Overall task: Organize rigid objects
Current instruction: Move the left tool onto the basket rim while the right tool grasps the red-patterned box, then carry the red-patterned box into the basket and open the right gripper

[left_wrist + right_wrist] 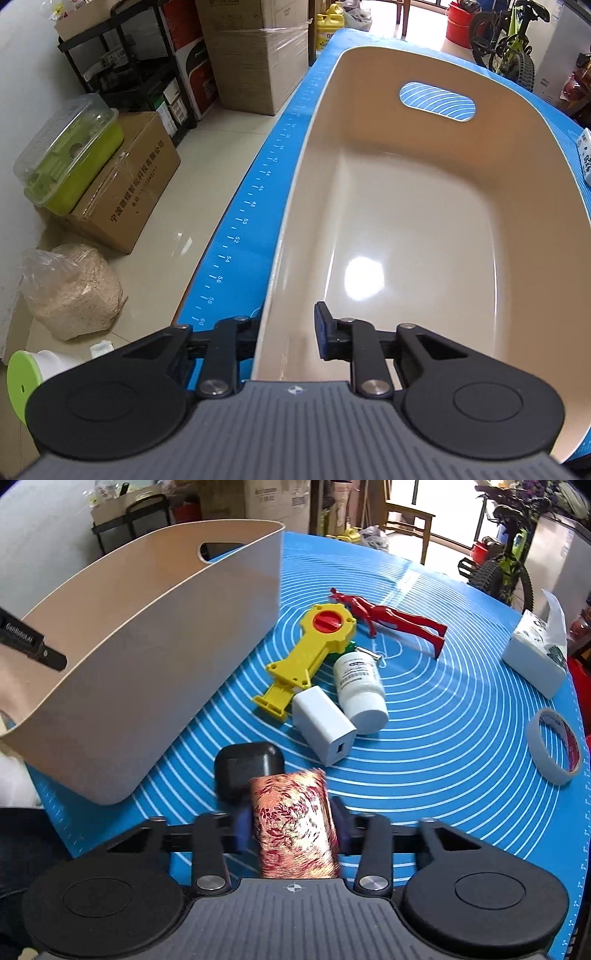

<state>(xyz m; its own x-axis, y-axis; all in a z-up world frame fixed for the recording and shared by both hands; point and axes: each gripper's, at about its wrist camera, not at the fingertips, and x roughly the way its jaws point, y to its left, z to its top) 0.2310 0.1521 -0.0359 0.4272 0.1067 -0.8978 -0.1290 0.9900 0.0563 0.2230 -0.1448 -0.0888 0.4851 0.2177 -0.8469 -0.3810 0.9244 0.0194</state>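
Note:
A beige plastic bin (406, 206) with handle holes stands on the blue mat; it also shows in the right wrist view (147, 657) at the left. My left gripper (284, 332) straddles the bin's near-left wall, one finger inside and one outside, gripping it. My right gripper (291, 827) is shut on a red-and-gold patterned box (295, 823), held just above the mat. Ahead lie a black case (249, 768), a white charger (323, 725), a white bottle (360, 688), a yellow toy (310, 653) and a red figure (388, 614).
A tape roll (556, 749) and a tissue pack (535, 653) lie at the mat's right. Cardboard boxes (125, 184), a green container (70, 155) and a bag (70, 291) stand on the floor to the left of the table. A bicycle (506, 565) stands behind.

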